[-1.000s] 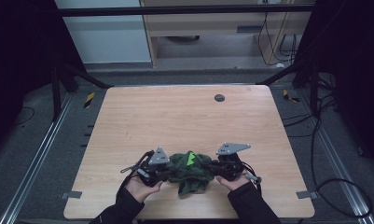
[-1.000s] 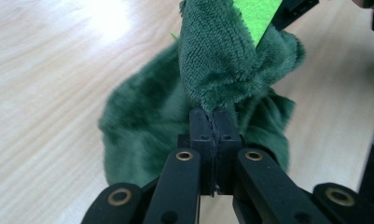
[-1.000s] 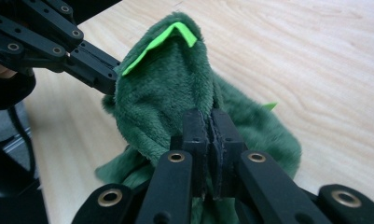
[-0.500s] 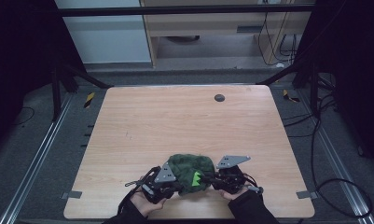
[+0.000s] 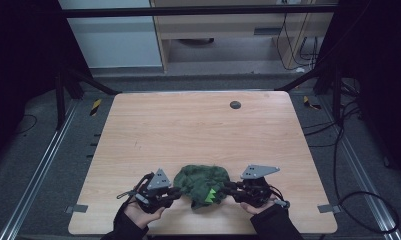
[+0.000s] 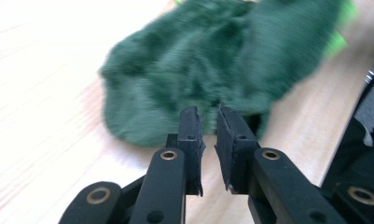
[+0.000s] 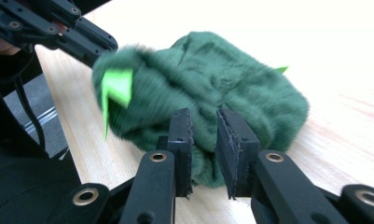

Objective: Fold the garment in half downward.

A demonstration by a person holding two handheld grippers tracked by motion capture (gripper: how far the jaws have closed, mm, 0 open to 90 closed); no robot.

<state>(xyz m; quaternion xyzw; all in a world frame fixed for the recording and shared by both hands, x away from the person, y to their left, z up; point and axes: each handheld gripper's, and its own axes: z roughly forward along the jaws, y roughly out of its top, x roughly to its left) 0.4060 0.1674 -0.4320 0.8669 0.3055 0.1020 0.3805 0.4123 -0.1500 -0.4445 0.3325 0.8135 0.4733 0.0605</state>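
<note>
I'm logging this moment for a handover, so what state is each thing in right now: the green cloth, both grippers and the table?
green cloth: crumpled in a heap on the table, between the grippers, free of both.
left gripper: jaws just opening, a narrow gap, nothing between them.
right gripper: jaws just opening, a narrow gap, no cloth pinched.
table: bare apart from the cloth at its near edge.

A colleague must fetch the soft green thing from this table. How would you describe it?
On the wooden table, look at the near edge, between the left gripper and right gripper. The crumpled dark green fuzzy cloth lies there, with bright lime-green patches.
</note>
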